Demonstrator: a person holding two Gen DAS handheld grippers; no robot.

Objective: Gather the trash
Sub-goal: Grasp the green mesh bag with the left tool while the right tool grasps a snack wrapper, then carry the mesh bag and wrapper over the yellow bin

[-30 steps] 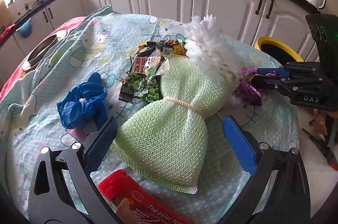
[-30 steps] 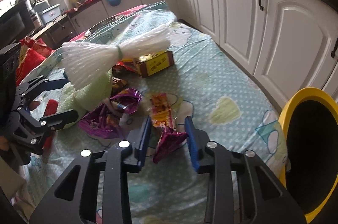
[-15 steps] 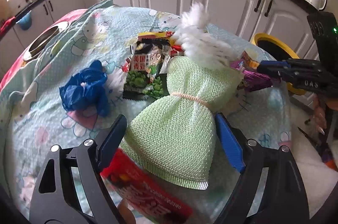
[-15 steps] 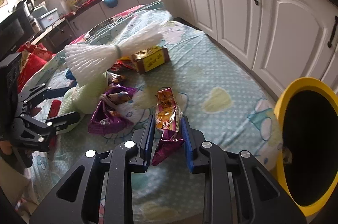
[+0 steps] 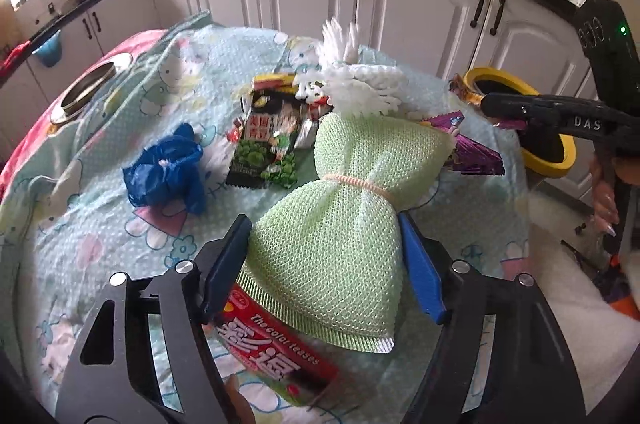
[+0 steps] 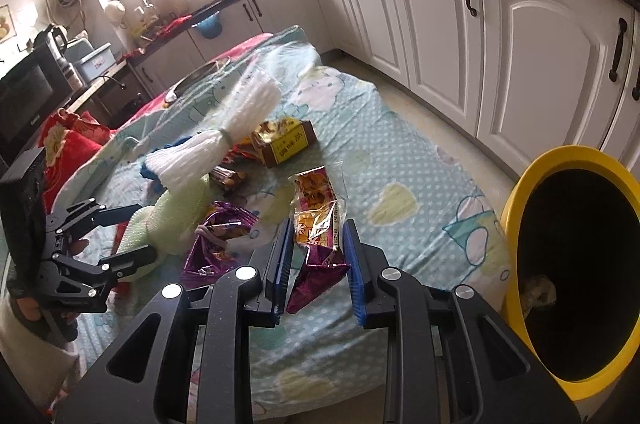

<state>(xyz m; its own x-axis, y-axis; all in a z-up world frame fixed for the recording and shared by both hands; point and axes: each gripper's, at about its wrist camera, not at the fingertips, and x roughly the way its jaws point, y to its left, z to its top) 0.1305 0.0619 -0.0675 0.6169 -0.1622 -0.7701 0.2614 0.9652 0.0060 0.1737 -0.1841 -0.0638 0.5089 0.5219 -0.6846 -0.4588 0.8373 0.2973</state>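
**Q.** What does each tool hold?

**A.** The right gripper (image 6: 316,256) is clenched on an orange-and-purple snack wrapper (image 6: 318,220), lifted clear of the tablecloth (image 6: 400,159), with the yellow bin (image 6: 516,191) just to its right. The left gripper (image 5: 328,264) is closing its jaws around the near half of a green mesh bundle (image 5: 340,224); the blue pads look to be at the mesh, though whether they press it yet cannot be told.

**Q.** What could go wrong?

**A.** The wrapper is pinched by its lower part only, so it may slide out before it is over the bin's mouth. The mesh is soft and wide (tied at the waist with a band), so the jaws may squeeze it flat without lifting it, or drag along the red packet (image 5: 276,356) lying partly under it.

**Q.** Count the trash on the table.

**A.** One green mesh bundle; one white foam net (image 6: 224,147); one blue plastic bag (image 5: 164,171); one green-pea packet (image 5: 268,147); one red packet; one purple foil wrapper (image 6: 216,240); one brown box (image 6: 288,143). Smaller wrappers beneath the net are too hidden to count.
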